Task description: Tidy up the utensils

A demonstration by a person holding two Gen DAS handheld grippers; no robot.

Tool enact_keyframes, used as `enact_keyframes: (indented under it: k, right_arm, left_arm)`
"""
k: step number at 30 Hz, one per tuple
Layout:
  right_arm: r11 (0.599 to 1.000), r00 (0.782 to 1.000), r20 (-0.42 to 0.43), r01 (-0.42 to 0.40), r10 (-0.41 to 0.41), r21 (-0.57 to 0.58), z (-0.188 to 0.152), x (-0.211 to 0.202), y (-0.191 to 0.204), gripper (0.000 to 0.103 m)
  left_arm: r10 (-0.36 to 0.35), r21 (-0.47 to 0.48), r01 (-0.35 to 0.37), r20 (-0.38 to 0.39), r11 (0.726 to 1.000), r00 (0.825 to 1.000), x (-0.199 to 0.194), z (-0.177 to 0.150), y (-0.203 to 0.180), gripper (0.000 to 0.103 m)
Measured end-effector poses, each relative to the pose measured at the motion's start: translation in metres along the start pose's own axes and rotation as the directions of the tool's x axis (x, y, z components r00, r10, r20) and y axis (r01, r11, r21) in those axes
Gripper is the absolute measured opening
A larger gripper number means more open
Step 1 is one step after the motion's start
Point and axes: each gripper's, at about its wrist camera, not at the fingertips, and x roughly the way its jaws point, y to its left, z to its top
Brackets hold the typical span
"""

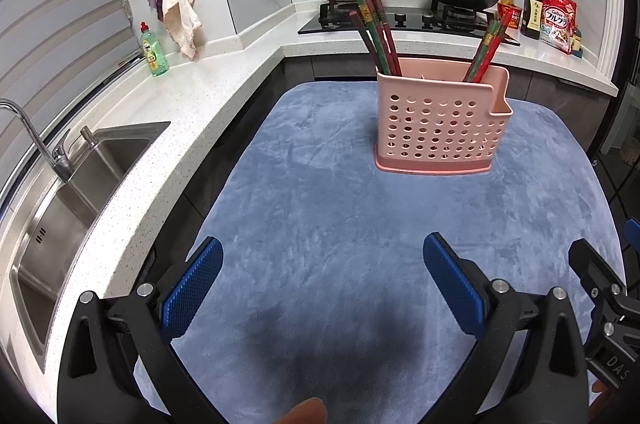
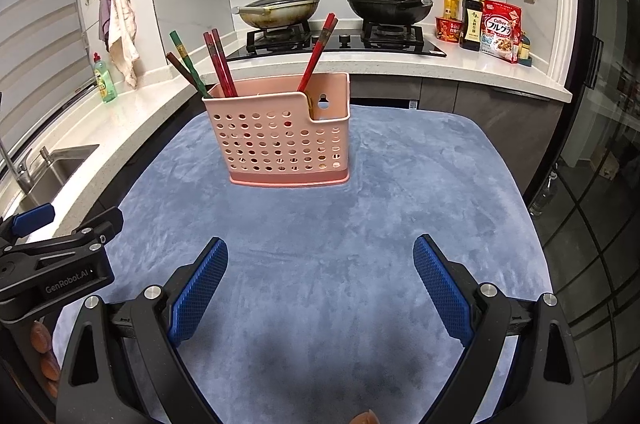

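A pink perforated utensil holder (image 1: pixel 440 128) (image 2: pixel 282 140) stands upright on the blue cloth (image 1: pixel 340 224) (image 2: pixel 320 224). Several red, green and brown chopsticks lean out of its left side (image 1: pixel 376 32) (image 2: pixel 200 64), and a few more lean out of its right side (image 1: pixel 490 46) (image 2: pixel 318 52). My left gripper (image 1: pixel 322 256) hovers open over the near part of the cloth, well short of the holder, nothing between its blue pads. My right gripper (image 2: pixel 320 256) is likewise open and empty, beside the left one (image 2: pixel 60 256).
A white speckled counter (image 1: pixel 180 112) runs along the left with a steel sink (image 1: pixel 80 184), tap and green soap bottle (image 1: pixel 154 50). Behind the holder is a hob with two lidded pans (image 2: pixel 280 8) (image 2: pixel 388 2). Sauce bottle and cereal bag (image 2: pixel 500 26) sit at the right.
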Motion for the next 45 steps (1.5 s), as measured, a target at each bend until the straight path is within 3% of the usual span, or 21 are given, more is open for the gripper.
enact_keyframes:
  k: [45]
  right_arm:
    - [0.999, 1.0, 0.005, 0.027, -0.027, 0.021, 0.008, 0.004, -0.012, 0.09]
  left_arm:
    - [-0.018, -0.018, 0.018, 0.003, 1.0, 1.0, 0.009, 0.015, -0.01, 0.096]
